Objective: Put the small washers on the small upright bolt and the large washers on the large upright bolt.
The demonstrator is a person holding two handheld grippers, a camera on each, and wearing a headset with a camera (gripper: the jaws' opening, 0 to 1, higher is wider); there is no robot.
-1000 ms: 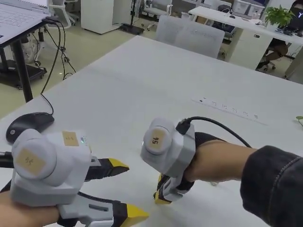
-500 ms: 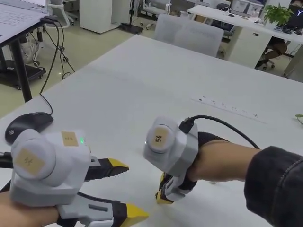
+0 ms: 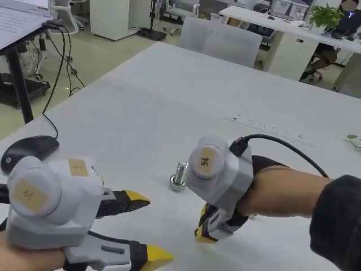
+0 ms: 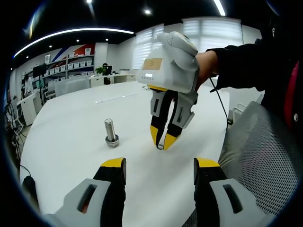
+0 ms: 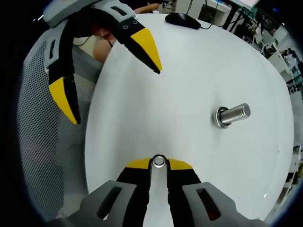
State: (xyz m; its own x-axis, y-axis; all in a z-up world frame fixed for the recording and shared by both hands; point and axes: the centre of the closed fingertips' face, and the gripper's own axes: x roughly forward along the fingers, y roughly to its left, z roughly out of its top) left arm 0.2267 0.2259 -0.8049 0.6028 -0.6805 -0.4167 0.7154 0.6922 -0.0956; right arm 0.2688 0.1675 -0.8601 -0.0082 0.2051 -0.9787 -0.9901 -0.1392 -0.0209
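Your right gripper pointed down at the white table. Its yellow-tipped jaws were drawn narrow on a small washer, a silvery ring with a dark hole, pinched by its edge between the tips. The bolt stood upright on the table near those tips, off to one side and apart from them. It was bright threaded steel with a wider collar at its foot; whether that collar was its head or a washer, you could not tell. Your left gripper had its jaws wide apart, gripping nothing. It faced the right gripper, with the bolt ahead of it and to its left. The right gripper view gave you the washer plainly. In the head view the right gripper's own body hid the grip, while the left gripper view showed the ring as a small loop at the tips, close to the table.
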